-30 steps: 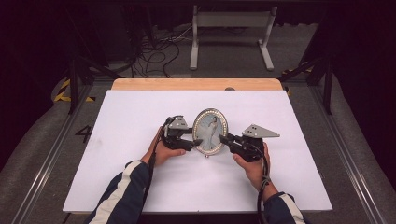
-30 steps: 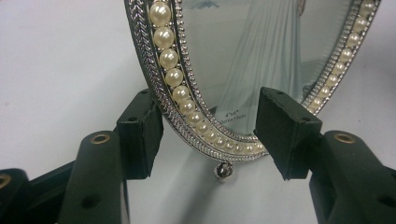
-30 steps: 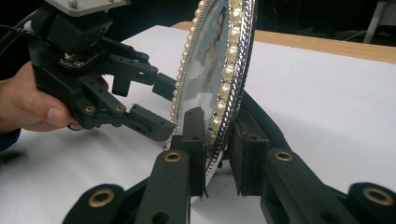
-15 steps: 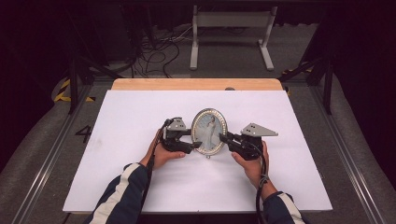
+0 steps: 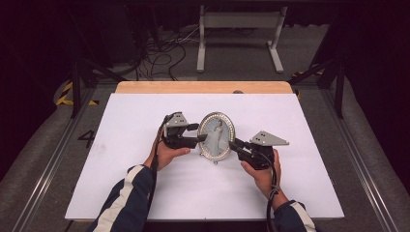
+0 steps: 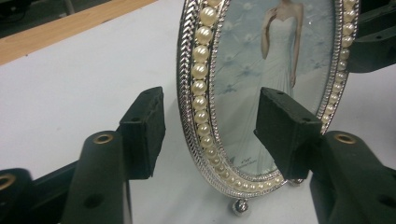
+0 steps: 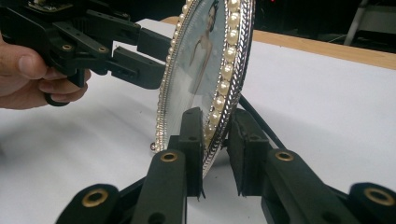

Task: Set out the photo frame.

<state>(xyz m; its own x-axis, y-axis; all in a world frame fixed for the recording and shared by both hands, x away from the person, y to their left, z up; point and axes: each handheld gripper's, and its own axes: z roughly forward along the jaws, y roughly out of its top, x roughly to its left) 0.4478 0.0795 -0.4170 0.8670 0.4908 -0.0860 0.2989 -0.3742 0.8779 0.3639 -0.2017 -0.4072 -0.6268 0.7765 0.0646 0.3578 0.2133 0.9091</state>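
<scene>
- Two grippers are meeting at one oval picture frame (image 5: 217, 137), which is standing upright on its small ball feet near the middle of the white table (image 5: 121, 183).
- Frame details: it is showing a silver rim, a ring of pearl beads, and a photo of a figure in a white dress.
- Right gripper (image 7: 216, 140) is clamping the frame's lower rim; one pad is pressing the glass side, and the other is sitting against the back edge, though that contact is hard to make out.
- Left gripper (image 6: 210, 123) is straddling the frame's opposite rim with jaws about half open; they have just been closing in.
- Left pads are not pressing: one is standing clear behind the rim, the other is hovering in front of the glass.
- Person's hand (image 5: 167, 153) is holding the left gripper from below; the striped sleeve (image 5: 128, 200) is coming in from the bottom edge.
- Wooden strip (image 5: 203, 87) is running along the table's far edge.
</scene>
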